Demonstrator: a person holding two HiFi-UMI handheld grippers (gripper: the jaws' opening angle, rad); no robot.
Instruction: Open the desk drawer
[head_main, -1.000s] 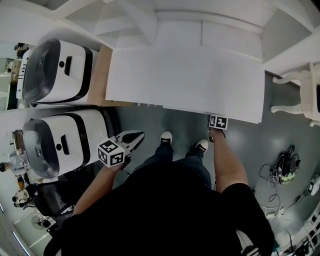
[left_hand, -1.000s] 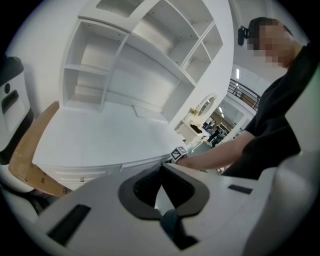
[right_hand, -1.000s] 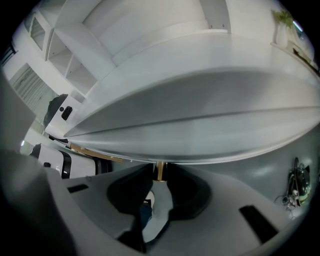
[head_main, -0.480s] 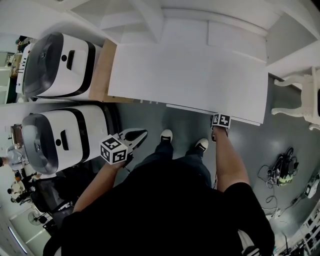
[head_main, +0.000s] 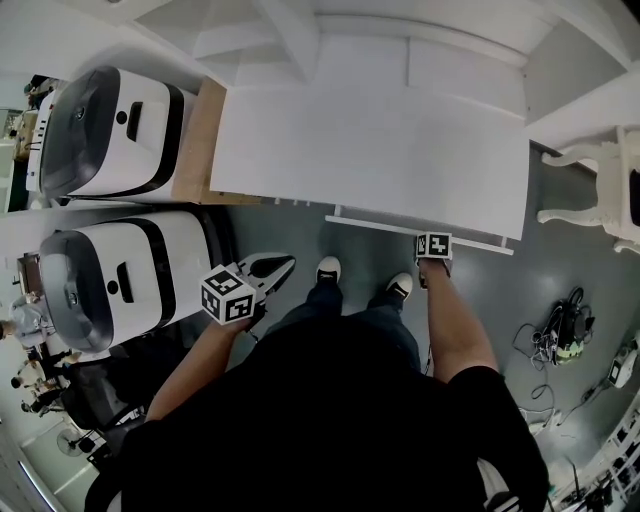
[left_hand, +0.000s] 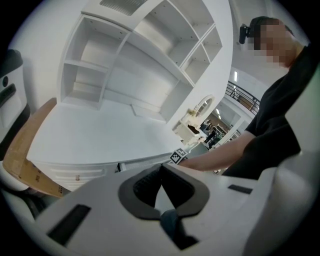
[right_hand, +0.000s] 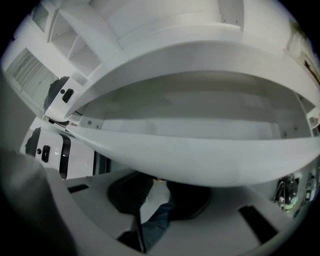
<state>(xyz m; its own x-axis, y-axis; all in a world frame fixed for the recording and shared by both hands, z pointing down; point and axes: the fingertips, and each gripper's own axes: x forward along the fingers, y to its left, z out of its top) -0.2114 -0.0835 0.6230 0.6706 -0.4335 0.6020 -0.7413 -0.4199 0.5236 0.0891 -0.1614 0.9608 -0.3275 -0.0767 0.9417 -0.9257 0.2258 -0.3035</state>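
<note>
Right claw (right_hand: 159, 181) is closed on the drawer (right_hand: 200, 155) from under its front edge. Pad tips run up behind that edge and are hidden, and only a small tan bit shows between them. Knob or lip, cannot tell. Left claw (left_hand: 161, 170) is shut, tips touching, nothing between them. It is held off the near left corner of the tabletop (head_main: 370, 140), apart from everything.

Drawer sits under the right half of the tabletop and stands a little way out toward the person.

- **Head view:** gives only a thin white strip of the drawer along the near edge. Right claw is covered there by its marker cube (head_main: 436, 245) and the forearm.
- **Right gripper view:** the only one that looks into the drawer, showing a pale bottom and small screw heads at the side walls.
- **Left gripper view:** the only one that shows the shelf unit (left_hand: 150, 45) rising at the far side of the tabletop.

Left of the desk stand two white machines with dark lids (head_main: 110, 140), one far and one near, both cut off at the frame's left edge. A brown board (head_main: 195, 140) lies between the far machine and the tabletop. White chair (head_main: 590, 195) at right is half out of frame. Cables (head_main: 560, 335) lie tangled on the grey floor, too small to sort out.

Markings: black-and-white square patterns on the right cube and on the left cube (head_main: 228, 297). Any print on the machines is too small to read.
</note>
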